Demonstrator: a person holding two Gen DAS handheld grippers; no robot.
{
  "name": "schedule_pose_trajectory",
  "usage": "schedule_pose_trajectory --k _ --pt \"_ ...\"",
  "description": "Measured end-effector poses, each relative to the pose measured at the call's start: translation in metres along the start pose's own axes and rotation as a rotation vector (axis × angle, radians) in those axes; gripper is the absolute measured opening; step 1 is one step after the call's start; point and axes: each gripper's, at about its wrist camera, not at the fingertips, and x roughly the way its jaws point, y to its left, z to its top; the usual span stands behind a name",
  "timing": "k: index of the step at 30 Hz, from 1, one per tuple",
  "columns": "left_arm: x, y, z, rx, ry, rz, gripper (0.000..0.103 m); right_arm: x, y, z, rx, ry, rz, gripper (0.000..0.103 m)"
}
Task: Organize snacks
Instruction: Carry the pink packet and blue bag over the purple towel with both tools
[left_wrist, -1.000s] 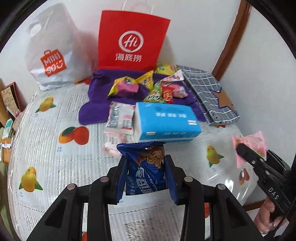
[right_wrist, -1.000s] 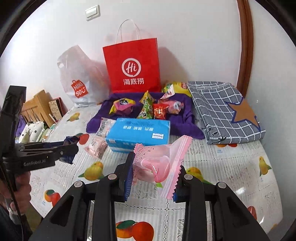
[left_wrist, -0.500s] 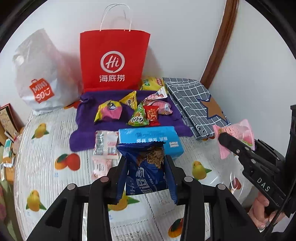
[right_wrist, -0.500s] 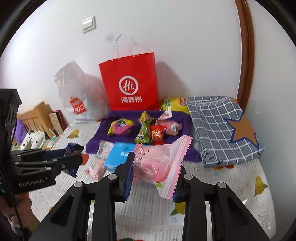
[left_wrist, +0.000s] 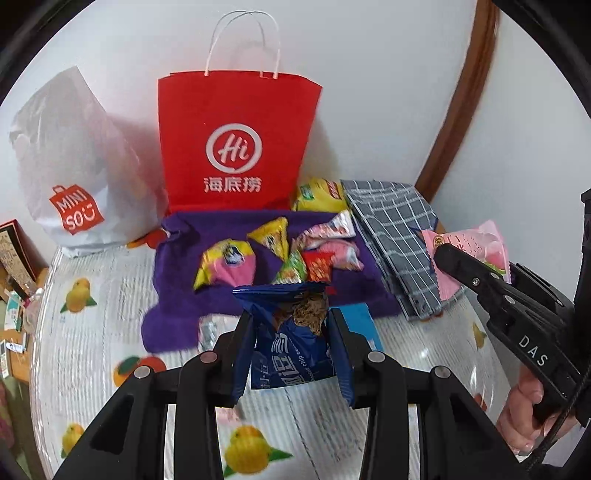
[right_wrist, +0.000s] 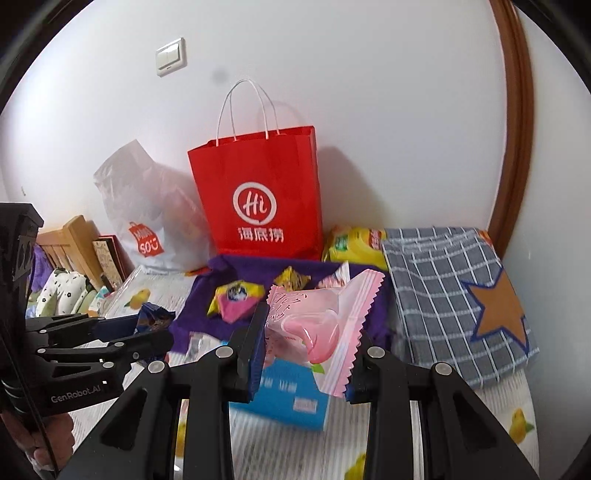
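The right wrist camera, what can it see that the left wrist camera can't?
Only the right wrist view shows the light switch on the wall, the orange star on the checked cloth, and the wooden rack at the left. Only the left wrist view shows the red snack packet and the green one. Both show the red paper bag, the purple cloth, the blue cookie packet in the left gripper, and the pink packet in the right gripper.

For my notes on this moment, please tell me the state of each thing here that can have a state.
Left gripper: shut on blue cookie packet.
Right gripper: shut on pink snack packet.
Red paper bag: upright, top open.
Checked cloth: folded flat.
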Motion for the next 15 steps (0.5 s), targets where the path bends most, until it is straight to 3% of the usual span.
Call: schedule_pose_trajectory --k 15 --pt "0.056 0.034 0.065 -0.033 -0.005 0.015 0.037 0.088 -0.001 0.053 0.017 0.019 0.026 0.033"
